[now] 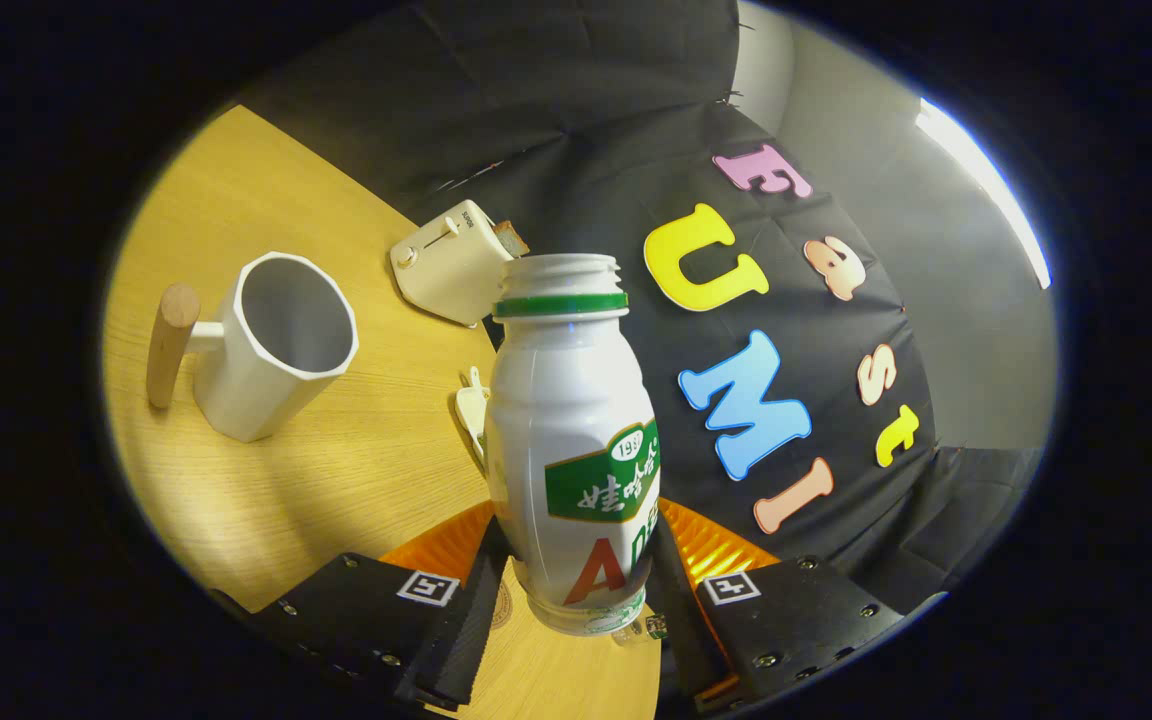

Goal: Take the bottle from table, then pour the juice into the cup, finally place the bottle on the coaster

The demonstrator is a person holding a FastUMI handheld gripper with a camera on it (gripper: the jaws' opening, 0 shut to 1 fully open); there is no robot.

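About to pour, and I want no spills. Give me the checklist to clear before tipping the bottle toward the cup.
1. Gripper shut on the bottle, both fingers pressing its lower body: ok.
2. Bottle cap off, mouth open: ok.
3. Cup upright, opening unobstructed: ok.
4. Bottle mouth over the cup: not ok, cup sits off to the side.
5. Toaster clear of the cup: ok.
6. Juice level in the bottle: cannot tell.

The gripper view rides on the gripper (576, 590) and looks forward along its two fingers, tilted against the wooden table (266, 480). It sits very near the bottle (571, 440) between them, facing the booth wall (816, 330) beyond.
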